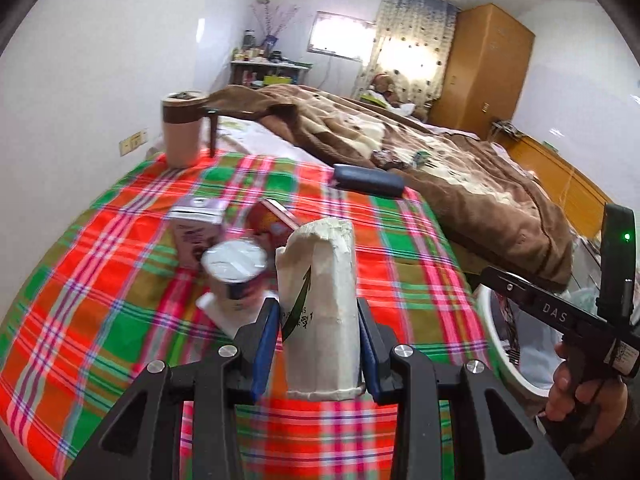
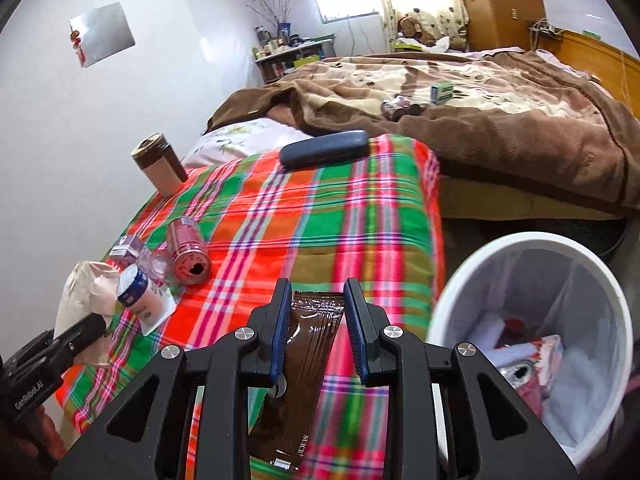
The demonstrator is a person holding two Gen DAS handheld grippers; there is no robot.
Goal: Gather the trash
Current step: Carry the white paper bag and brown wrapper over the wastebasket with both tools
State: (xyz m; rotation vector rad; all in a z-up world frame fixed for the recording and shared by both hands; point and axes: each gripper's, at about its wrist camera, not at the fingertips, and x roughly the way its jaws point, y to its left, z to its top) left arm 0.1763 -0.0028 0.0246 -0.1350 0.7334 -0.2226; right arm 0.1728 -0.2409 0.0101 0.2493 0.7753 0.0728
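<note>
The left gripper (image 1: 319, 332) has its fingers clamped on a crumpled paper bag (image 1: 320, 304), long axis upright above the plaid-covered bench (image 1: 100, 280). The right gripper (image 2: 316, 320) pinches a brown foil wrapper (image 2: 298, 384) lengthwise along its fingers, beside the white trash bin (image 2: 448, 300).

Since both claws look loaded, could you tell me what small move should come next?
Probably swing the right claw rightward over the bin and release. It grips a brown wrapper, and the bin stands open just right of it. The left claw holds a paper bag.
</note>
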